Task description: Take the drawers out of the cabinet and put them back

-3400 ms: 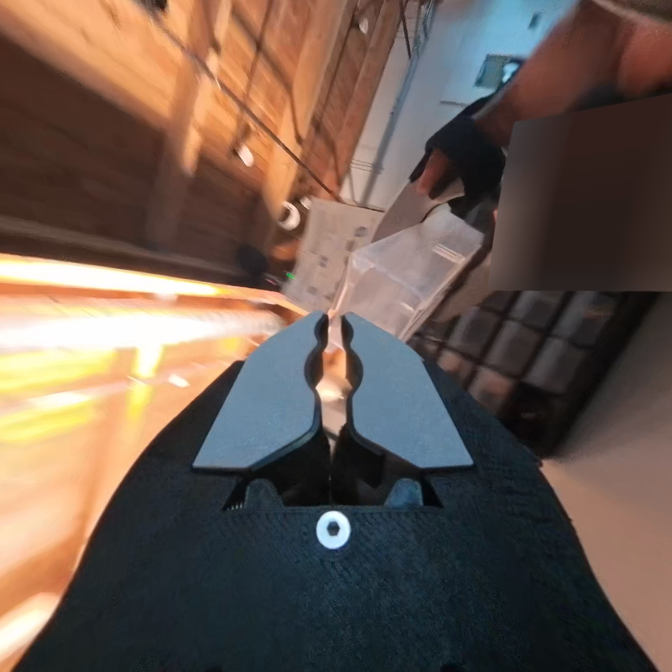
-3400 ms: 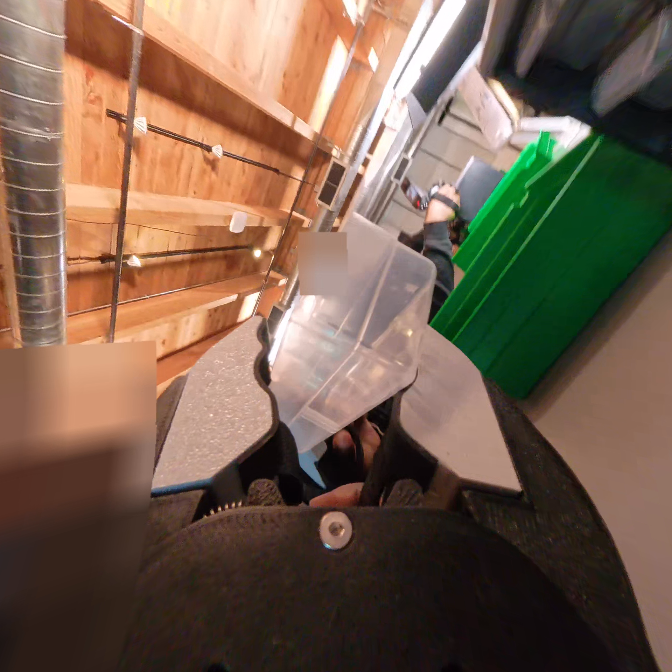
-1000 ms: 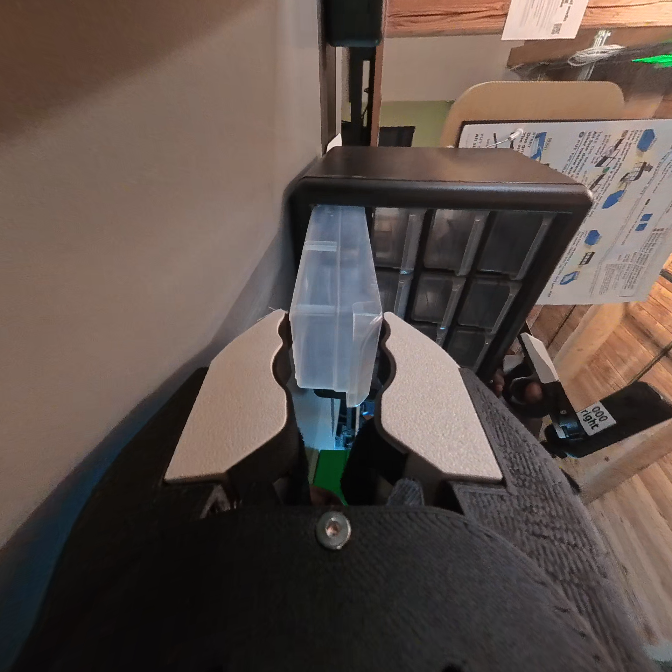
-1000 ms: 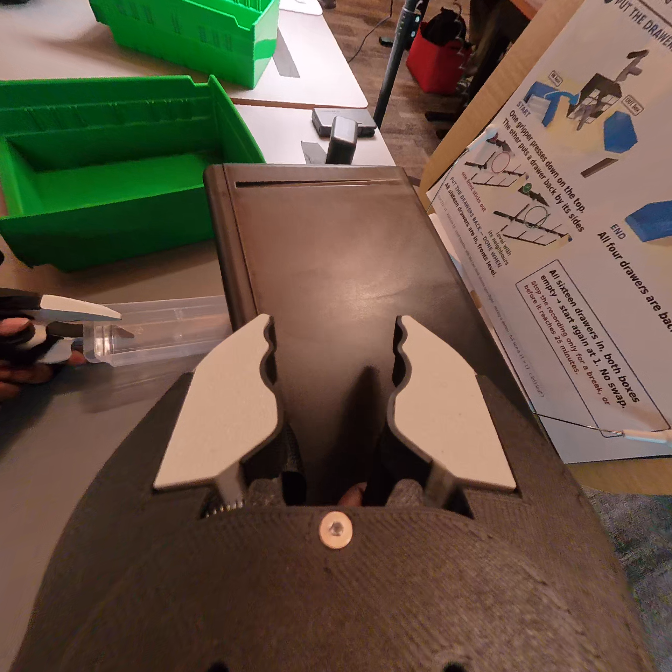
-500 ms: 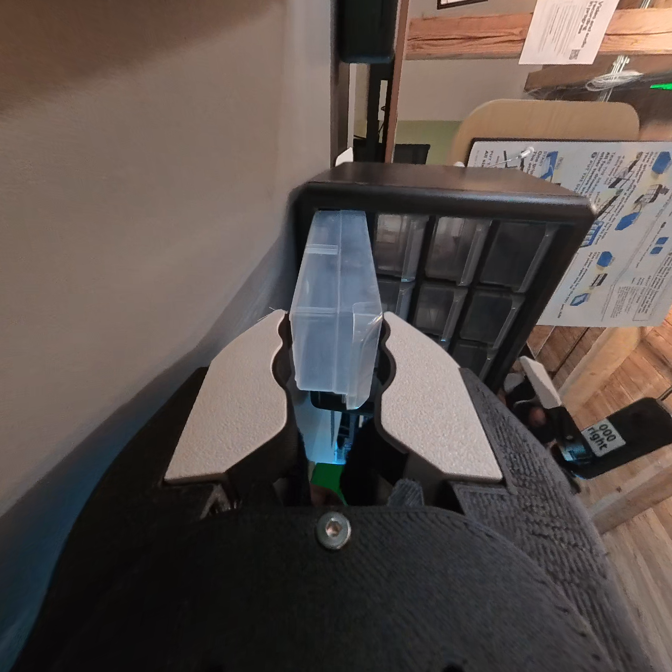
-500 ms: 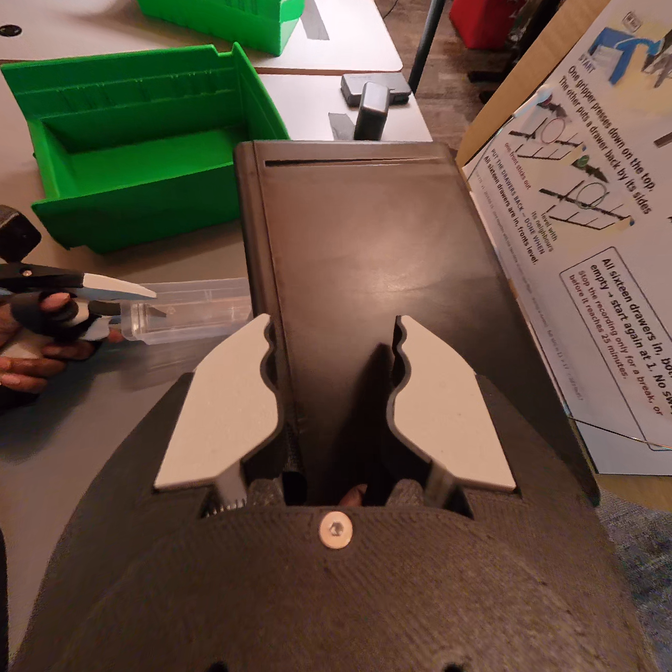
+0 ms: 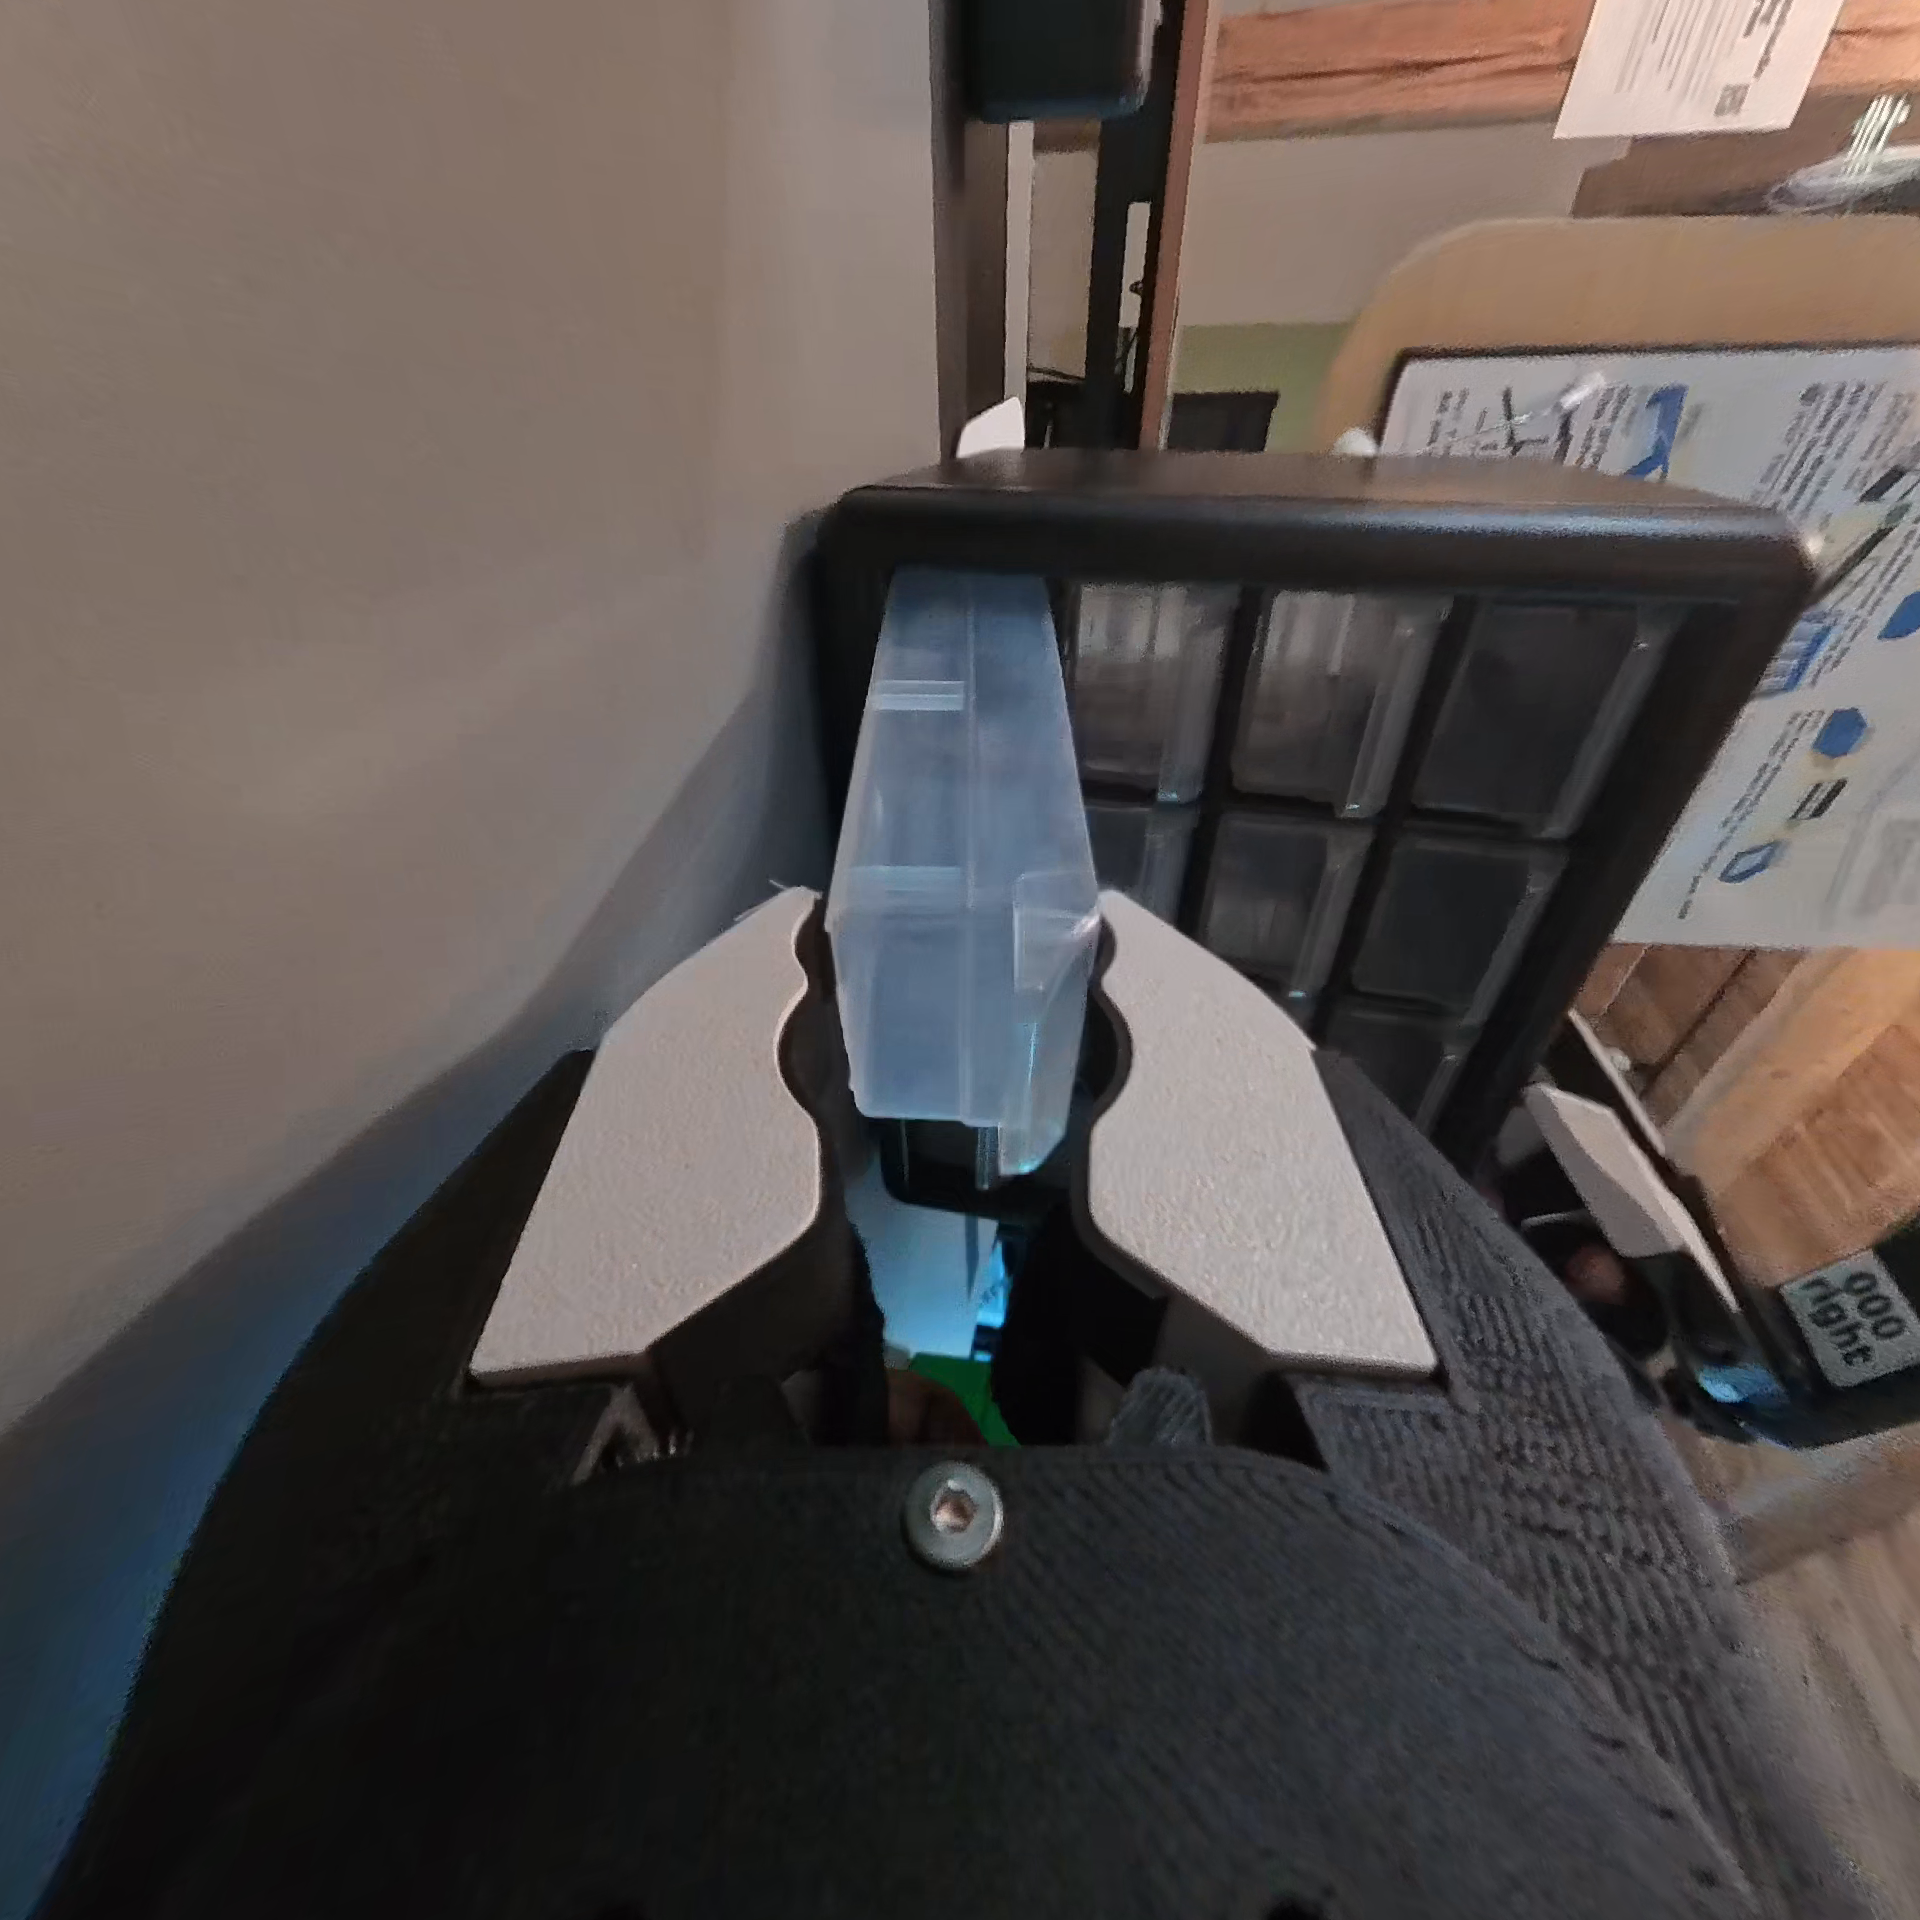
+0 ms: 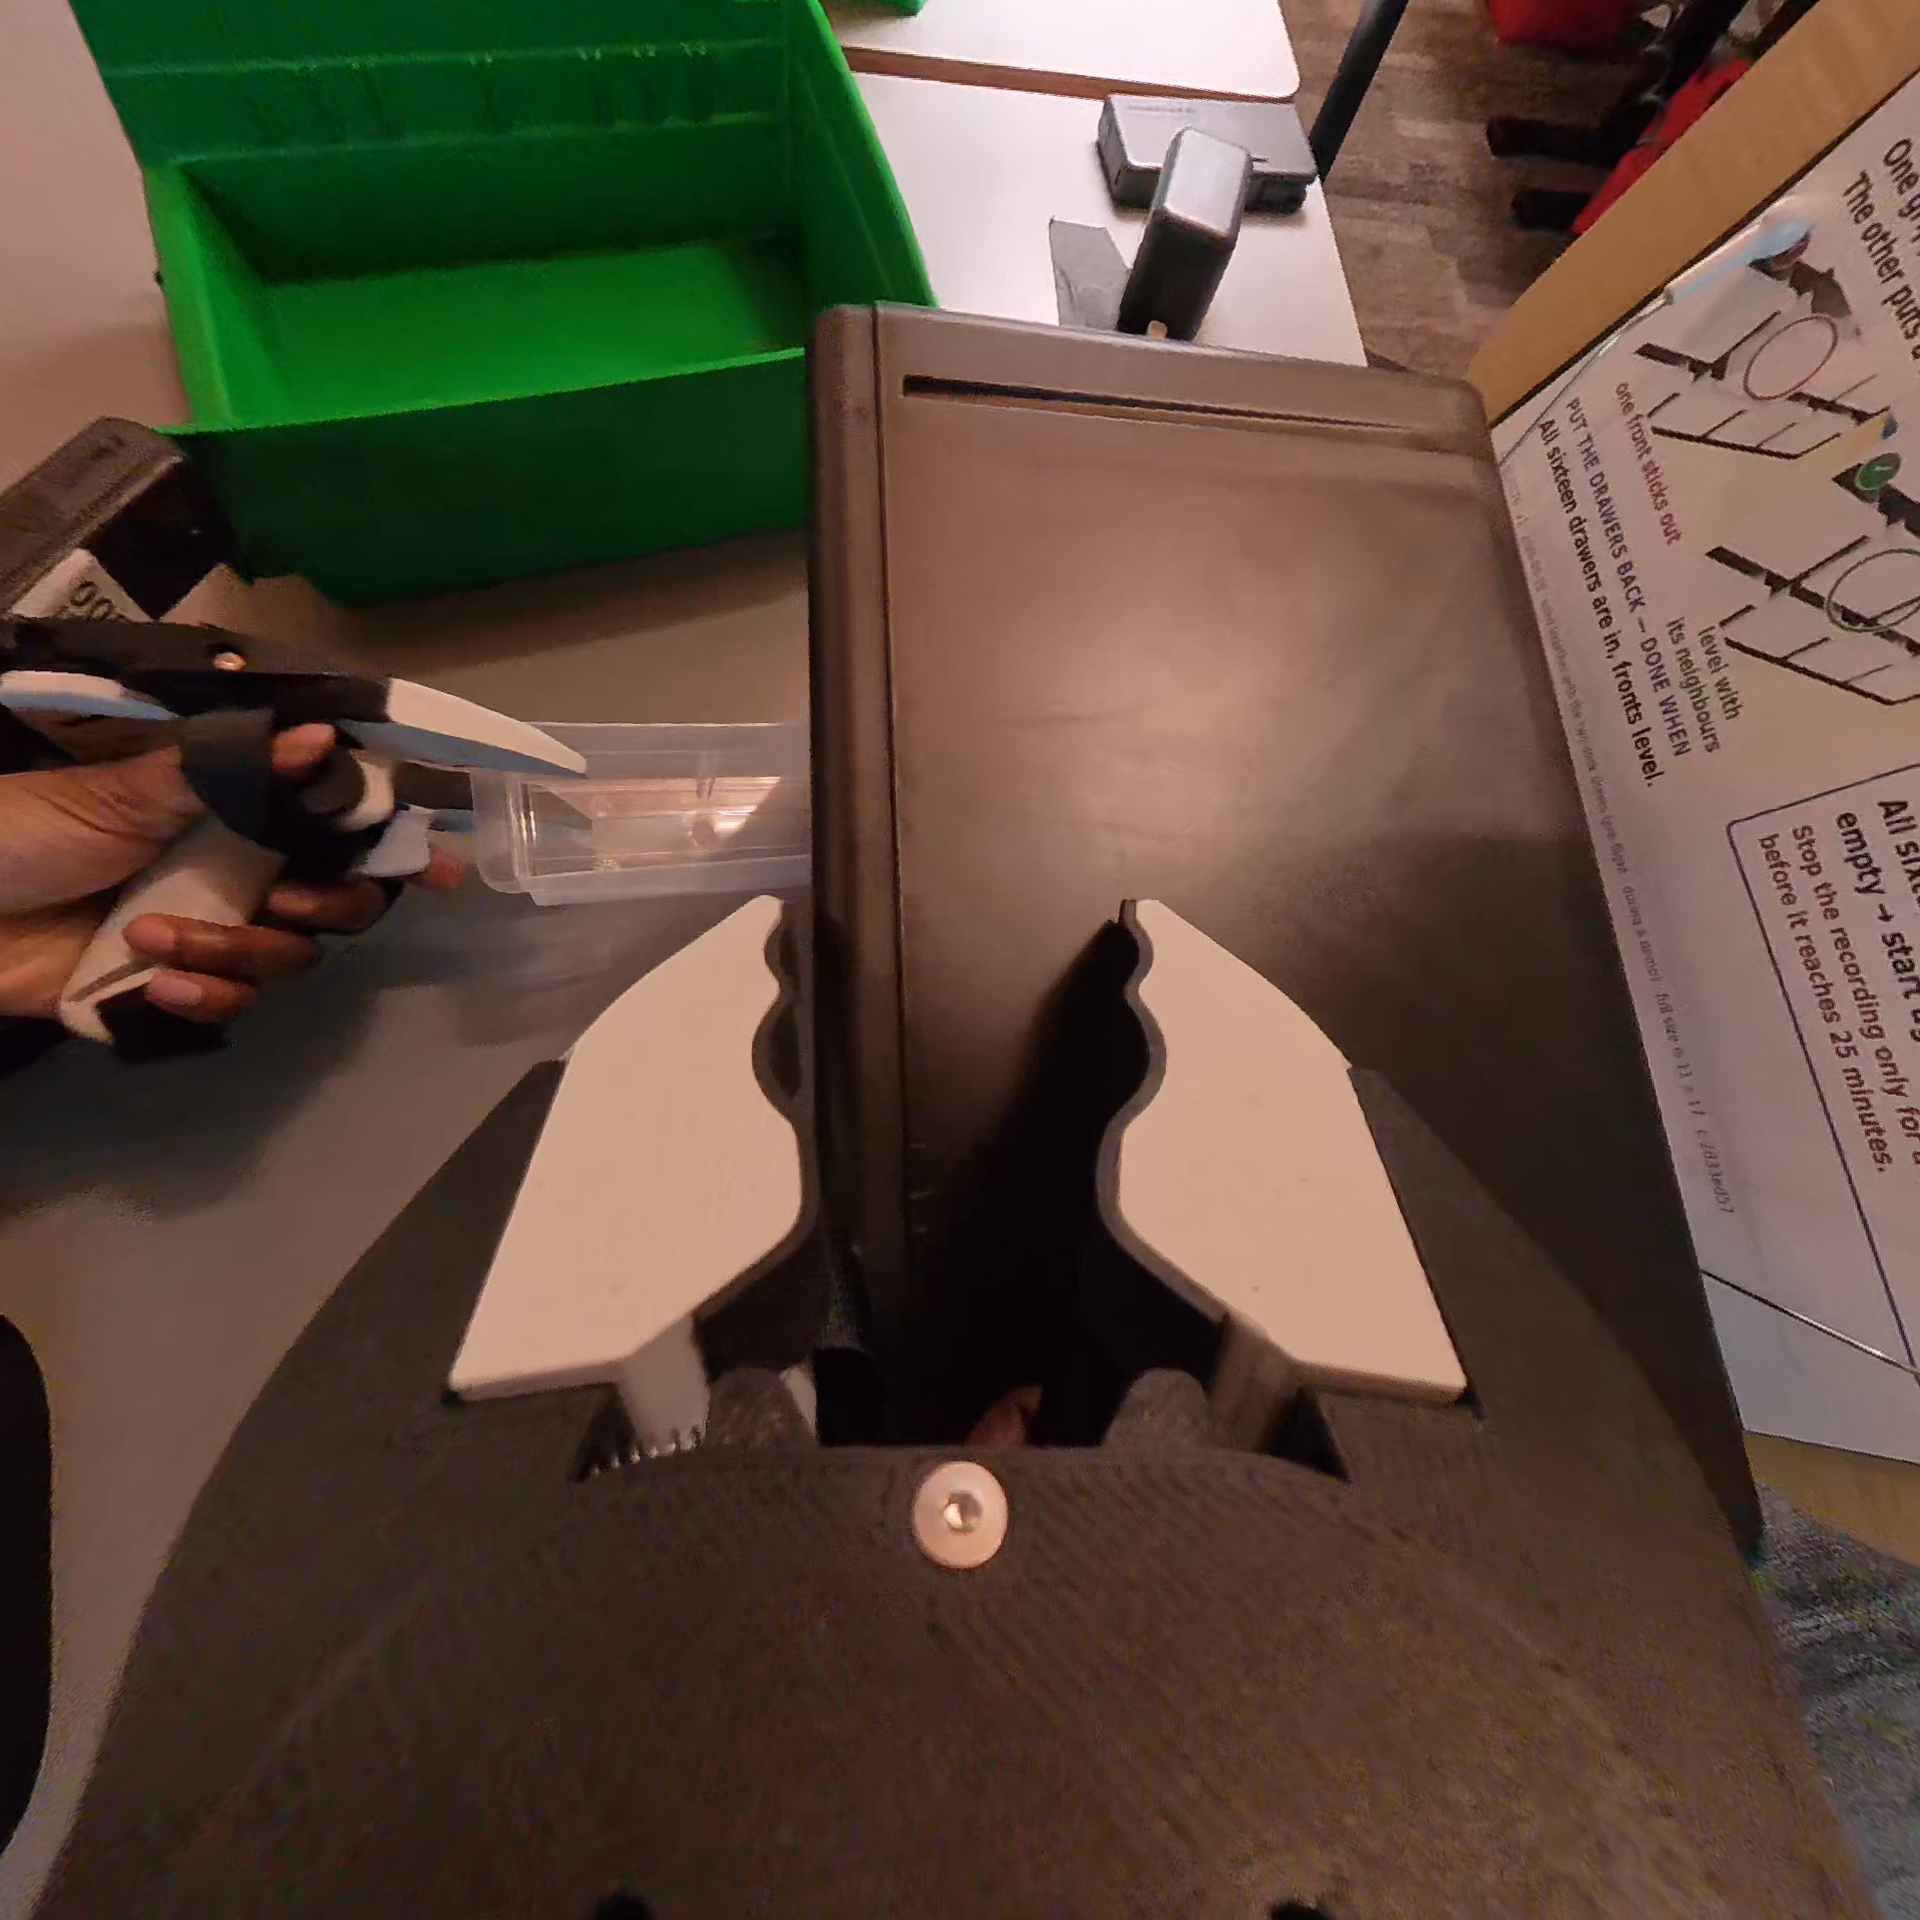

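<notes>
A clear plastic drawer is held by its front end in my left gripper, which is shut on it. Its far end sits in a corner slot of the black cabinet. Other clear drawers fill neighbouring slots. In the right wrist view the drawer sticks out of the cabinet front, with the left gripper on it. My right gripper is open and empty, close over the cabinet's top near its front edge. It also shows low in the left wrist view.
A green bin stands on the grey table beyond the drawer. An instruction poster leans against the cabinet's far side. A small grey device sits behind the cabinet. A hand holds the left gripper.
The drawer passed from my right gripper to my left. The left has since brought it to the cabinet and slid it deeper into the corner slot. The right gripper, now open, moved over the cabinet top.
</notes>
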Demonstrator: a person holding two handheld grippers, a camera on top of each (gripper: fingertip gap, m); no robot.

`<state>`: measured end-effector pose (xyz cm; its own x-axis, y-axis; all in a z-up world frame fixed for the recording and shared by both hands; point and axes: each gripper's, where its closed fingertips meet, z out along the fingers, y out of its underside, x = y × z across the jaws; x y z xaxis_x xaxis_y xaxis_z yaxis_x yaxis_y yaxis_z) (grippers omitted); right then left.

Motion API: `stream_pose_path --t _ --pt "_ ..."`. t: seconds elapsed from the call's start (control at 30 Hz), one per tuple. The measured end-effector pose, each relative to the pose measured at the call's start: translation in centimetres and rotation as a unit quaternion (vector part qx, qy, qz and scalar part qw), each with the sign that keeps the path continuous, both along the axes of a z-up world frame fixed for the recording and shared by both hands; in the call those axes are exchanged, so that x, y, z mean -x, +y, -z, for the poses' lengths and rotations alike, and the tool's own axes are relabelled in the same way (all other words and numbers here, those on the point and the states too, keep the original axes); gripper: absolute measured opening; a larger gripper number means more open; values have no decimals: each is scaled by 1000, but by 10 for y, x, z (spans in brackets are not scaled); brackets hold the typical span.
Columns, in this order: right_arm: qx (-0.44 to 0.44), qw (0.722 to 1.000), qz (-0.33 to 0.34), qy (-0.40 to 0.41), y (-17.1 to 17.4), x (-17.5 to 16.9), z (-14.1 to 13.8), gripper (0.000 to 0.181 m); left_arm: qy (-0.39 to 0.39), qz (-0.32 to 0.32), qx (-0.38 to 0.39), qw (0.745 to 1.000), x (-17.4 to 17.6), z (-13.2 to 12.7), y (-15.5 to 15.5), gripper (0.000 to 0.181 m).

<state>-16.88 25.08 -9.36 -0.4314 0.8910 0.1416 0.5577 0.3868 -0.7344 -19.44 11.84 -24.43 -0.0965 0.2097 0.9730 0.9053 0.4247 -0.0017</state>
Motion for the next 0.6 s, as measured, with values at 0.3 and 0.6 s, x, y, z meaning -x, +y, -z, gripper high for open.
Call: stream_pose_path --t 0.3,0.6 --pt "-6 1000 2 2 1 0 0 56 170 102 36 980 -15 2 -3 80" --pt "2 1000 5 2 1 1 -1 55 418 190 182 870 -57 -10 -38 52"
